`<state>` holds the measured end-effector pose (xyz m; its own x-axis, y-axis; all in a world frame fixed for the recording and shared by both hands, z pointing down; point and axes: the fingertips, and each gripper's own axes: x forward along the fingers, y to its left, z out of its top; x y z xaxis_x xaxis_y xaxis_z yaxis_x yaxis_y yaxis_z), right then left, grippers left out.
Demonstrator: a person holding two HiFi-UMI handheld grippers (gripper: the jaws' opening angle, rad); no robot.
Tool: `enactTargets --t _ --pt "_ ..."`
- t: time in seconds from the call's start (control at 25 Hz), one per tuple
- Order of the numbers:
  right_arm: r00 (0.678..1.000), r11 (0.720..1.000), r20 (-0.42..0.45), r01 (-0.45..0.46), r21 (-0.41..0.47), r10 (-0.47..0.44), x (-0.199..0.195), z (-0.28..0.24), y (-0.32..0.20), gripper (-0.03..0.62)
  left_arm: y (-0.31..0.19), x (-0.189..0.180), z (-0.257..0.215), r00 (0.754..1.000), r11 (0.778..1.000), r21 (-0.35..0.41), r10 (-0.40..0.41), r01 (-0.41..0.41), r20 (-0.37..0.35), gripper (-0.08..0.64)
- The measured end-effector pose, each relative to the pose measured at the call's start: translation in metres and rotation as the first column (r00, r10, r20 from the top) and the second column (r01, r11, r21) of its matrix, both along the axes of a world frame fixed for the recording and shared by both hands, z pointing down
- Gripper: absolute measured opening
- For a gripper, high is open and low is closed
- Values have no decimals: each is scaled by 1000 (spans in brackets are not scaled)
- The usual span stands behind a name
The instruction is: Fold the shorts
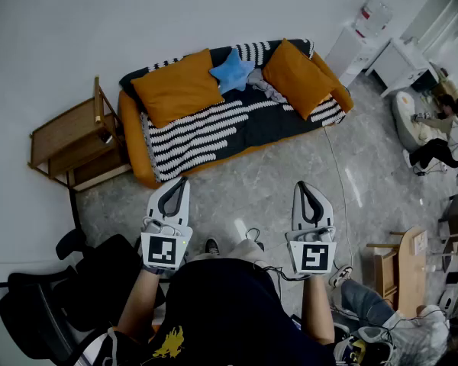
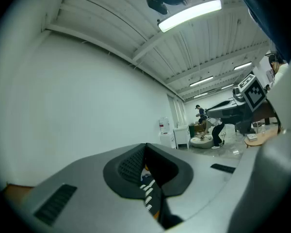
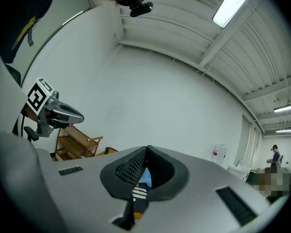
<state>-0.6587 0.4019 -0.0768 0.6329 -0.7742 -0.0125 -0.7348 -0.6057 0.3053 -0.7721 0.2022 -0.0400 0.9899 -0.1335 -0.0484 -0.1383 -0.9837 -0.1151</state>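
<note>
a: are those the shorts (image 1: 268,89), crumpled grey on the sofa (image 1: 237,132)?
b: likely, and well apart from us. left gripper (image 1: 182,183) and right gripper (image 1: 304,187) are pressed together, empty.
a: step close, spread both, pinch the waistband corners.

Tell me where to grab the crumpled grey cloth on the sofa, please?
Take the grey cloth, likely the shorts, by its loose edge nearest the seat's front, coming in from the sofa's open front. It lies crumpled between the blue star pillow and an orange cushion, so the back and sides look blocked. It is too small here to pick out a waistband.
</note>
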Motion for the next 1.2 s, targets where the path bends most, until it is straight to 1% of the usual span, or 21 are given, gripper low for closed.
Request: enactTargets --t 0.24,0.56,0.6,0.72,0.76,0.8,0.88,0.96,1.04,1.12,1.16,1.2 --pt "1000 999 16 18 39 -18 -6 -6 -3 15 -3 -6 0 1000 1000 9 0 0 3 14" --pt "999 999 12 33 8 -33 -9 2 -15 15 -13 -13 4 1000 999 -27 -29 29 -5 14" --pt "999 999 7 39 7 -39 -10 2 -17 15 -13 -13 6 1000 1000 -11 -27 27 2 14" --pt "999 999 -15 48 -14 -48 -12 4 -19 15 -11 -13 16 997 993 116 -8 -1 79 14" --pt "999 999 -25 46 -12 -47 -12 4 -20 15 -12 -14 17 996 991 136 -7 -5 88 14" --pt "999 999 -28 41 -9 -42 -11 4 -21 15 -13 -16 17 997 992 130 -12 2 78 14" --pt "999 1000 -21 25 -6 -25 -9 5 -22 17 -18 -21 17 998 996 80 -43 39 53 21" --pt "1000 1000 -15 17 -4 -17 -8 6 -24 25 -23 -23 20 996 997 42 -69 67 55 89" --pt "1000 1000 -9 18 -8 -18 -6 8 -27 51 -27 -23 22 996 997 30 -67 65 60 115" --pt "1000 999 1 27 -19 -27 -5 11 -31 99 -27 -23 21 997 998 25 -61 60 49 163" --pt "999 999 7 34 -27 -34 -5 14 -33 133 -28 -23 21 997 998 14 -69 69 42 201" --pt "999 999 15 42 -33 -41 -4 16 -34 165 -29 -24 21 996 997 -2 -81 81 34 264"
